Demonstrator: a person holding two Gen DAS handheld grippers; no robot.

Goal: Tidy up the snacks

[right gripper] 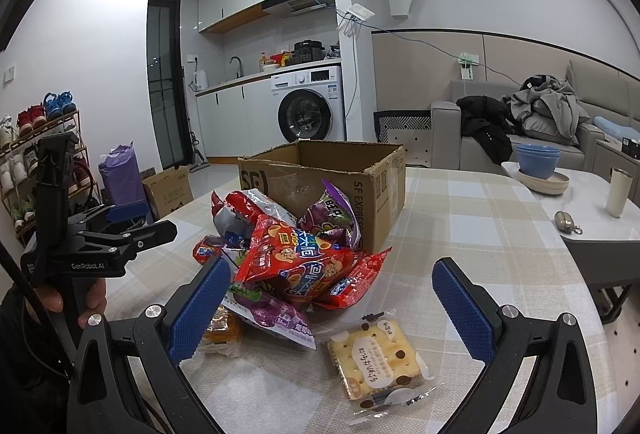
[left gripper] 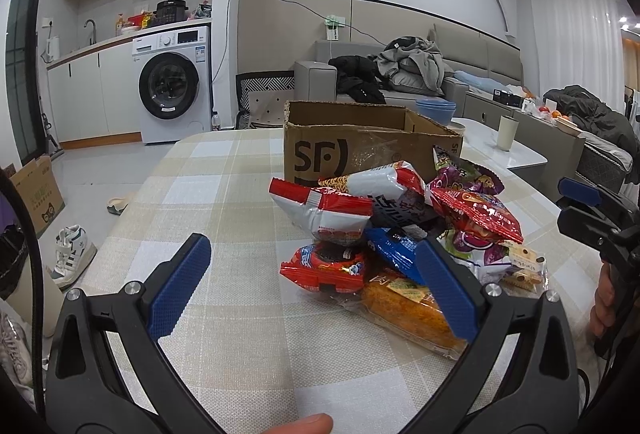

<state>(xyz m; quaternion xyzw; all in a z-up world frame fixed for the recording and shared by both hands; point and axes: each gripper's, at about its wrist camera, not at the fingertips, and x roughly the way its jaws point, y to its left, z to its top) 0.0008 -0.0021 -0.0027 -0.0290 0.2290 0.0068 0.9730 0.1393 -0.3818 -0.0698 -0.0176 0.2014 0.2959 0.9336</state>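
Nothing is packed yet, judging by the heap of snack packets (right gripper: 288,258) lying on the checked tablecloth (left gripper: 208,194) in front of the open SF Express carton (right gripper: 320,174); the step in hand looks like choosing a first packet. The right gripper (right gripper: 332,310) is spread wide and empty, with the cracker packet (right gripper: 376,362) just below its centre, about 6 o'clock, and the red crisp bag (right gripper: 296,266) at 12. The left gripper (left gripper: 308,286) is also wide and empty, the red biscuit pack (left gripper: 324,266) between its fingers. The next move calls for lowering over one packet, closing, then lifting it over the carton's rim at 12 o'clock.
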